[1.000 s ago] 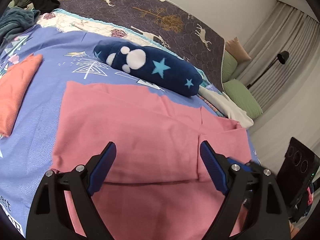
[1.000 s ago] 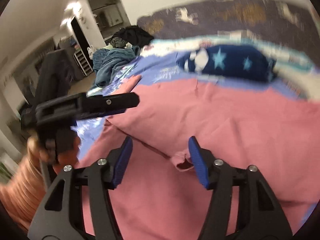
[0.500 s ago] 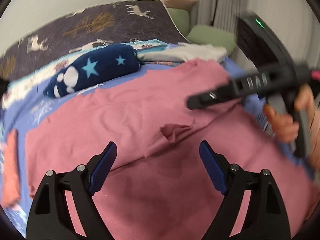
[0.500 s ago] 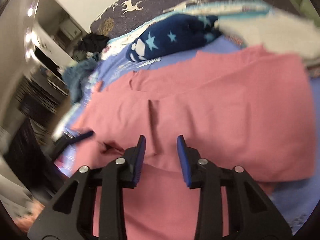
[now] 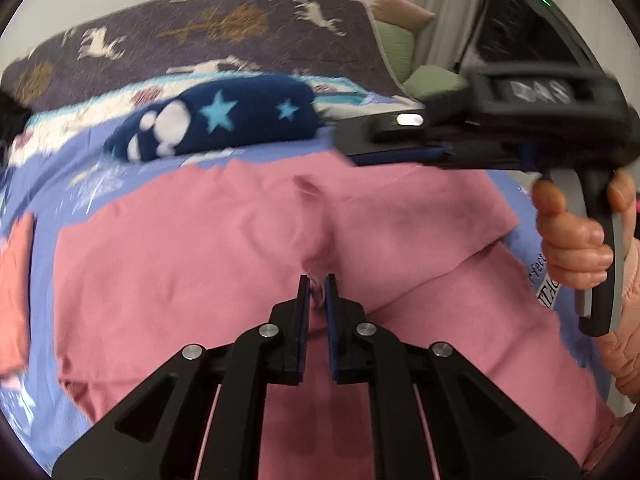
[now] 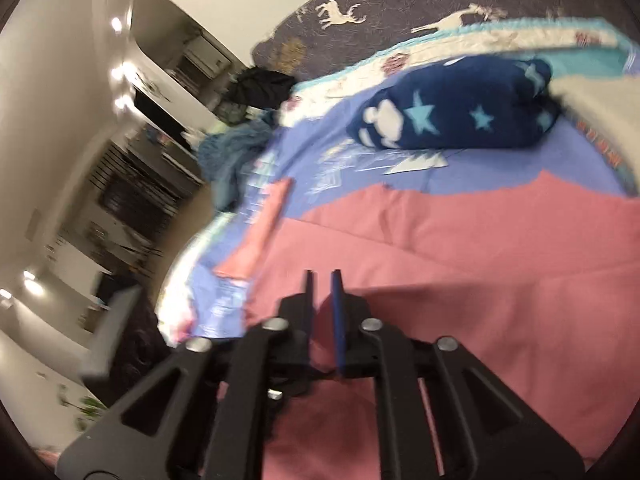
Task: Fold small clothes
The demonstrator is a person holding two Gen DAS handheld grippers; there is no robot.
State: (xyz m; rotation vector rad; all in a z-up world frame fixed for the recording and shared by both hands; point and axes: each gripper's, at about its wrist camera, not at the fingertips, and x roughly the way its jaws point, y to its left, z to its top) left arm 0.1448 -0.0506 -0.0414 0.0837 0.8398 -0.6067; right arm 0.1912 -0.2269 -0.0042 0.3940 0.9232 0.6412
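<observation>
A pink garment (image 5: 192, 248) lies spread across the blue patterned bedsheet (image 5: 52, 184), filling most of the bed in front of you. Your left gripper (image 5: 318, 284) is closing on a puckered ridge of the pink cloth, which sits pinched between the blue pads. Your right gripper (image 6: 322, 280) is also closing, its jaws narrowly apart over the pink cloth (blur hides whether any fabric is caught between them). In the left wrist view your right hand (image 5: 572, 236) grips that gripper's handle at the right edge. Beyond the garment lies a rolled navy blanket with stars (image 5: 224, 124), and a folded orange cloth (image 6: 260, 236) rests near the garment's left edge.
</observation>
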